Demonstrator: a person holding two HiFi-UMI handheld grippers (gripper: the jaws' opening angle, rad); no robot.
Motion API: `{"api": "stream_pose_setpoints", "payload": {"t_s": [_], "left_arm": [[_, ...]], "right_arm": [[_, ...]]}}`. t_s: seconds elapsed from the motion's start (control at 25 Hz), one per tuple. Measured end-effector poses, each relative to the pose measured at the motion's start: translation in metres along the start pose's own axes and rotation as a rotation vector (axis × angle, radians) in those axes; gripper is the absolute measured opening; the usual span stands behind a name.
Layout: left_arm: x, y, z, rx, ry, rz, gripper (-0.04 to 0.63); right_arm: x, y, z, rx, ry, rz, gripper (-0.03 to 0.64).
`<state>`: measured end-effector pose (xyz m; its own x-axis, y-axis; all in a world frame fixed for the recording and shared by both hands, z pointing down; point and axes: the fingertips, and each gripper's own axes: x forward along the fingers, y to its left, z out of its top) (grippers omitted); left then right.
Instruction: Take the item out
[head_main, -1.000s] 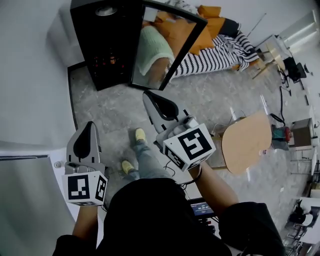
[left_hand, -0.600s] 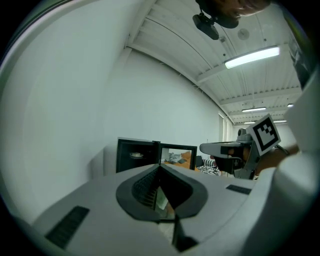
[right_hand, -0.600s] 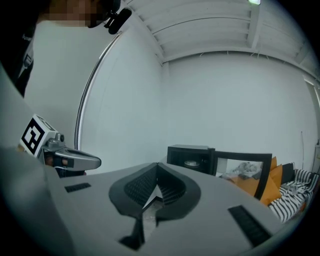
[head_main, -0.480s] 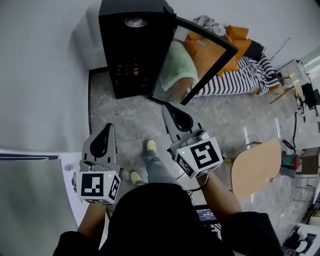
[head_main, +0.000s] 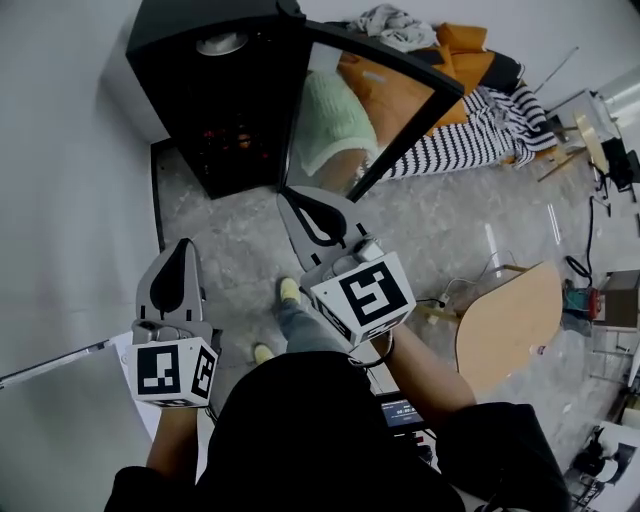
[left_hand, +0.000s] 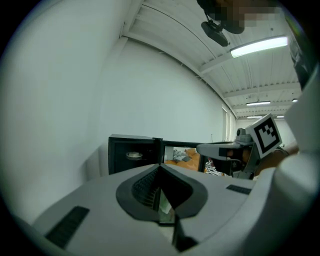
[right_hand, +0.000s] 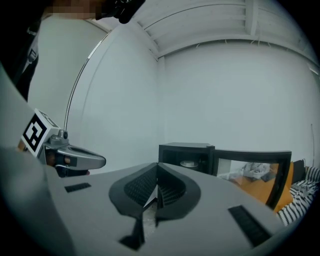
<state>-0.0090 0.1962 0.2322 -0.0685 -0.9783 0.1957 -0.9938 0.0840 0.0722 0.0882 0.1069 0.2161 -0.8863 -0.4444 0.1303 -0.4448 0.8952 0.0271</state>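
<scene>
The left gripper (head_main: 182, 250) and right gripper (head_main: 291, 202) both have their jaws together and empty. They point at a black cabinet (head_main: 215, 120) with its glass door (head_main: 372, 108) open and a pale dish (head_main: 222, 42) inside.

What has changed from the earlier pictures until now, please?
Nothing was gripped or released. The view swings, and the black cabinet looks slightly nearer. The left tool and right tool stay shut and empty, raised toward it; its door stays open, dish inside.
</scene>
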Motion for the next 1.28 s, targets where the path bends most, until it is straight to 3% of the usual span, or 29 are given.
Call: {"api": "stream_pose_setpoints", "payload": {"t_s": [0.64,0.96,1.28], "left_arm": [[0.107,-0.029,0.013,0.045,0.055,0.05,0.005],[0.131,-0.015,0.025,0.059,0.067,0.078,0.005],[0.161,-0.003,0.038,0.082,0.042,0.048,0.005]], "right_arm": [[0.045,-0.106,-0.015,0.065,-0.006,0.056,0.006],[0.071,-0.124,-0.009,0.092,-0.031,0.07,0.006],[0.099,-0.135,-0.003,0.077,-0.037,0.056,0.006]]}}
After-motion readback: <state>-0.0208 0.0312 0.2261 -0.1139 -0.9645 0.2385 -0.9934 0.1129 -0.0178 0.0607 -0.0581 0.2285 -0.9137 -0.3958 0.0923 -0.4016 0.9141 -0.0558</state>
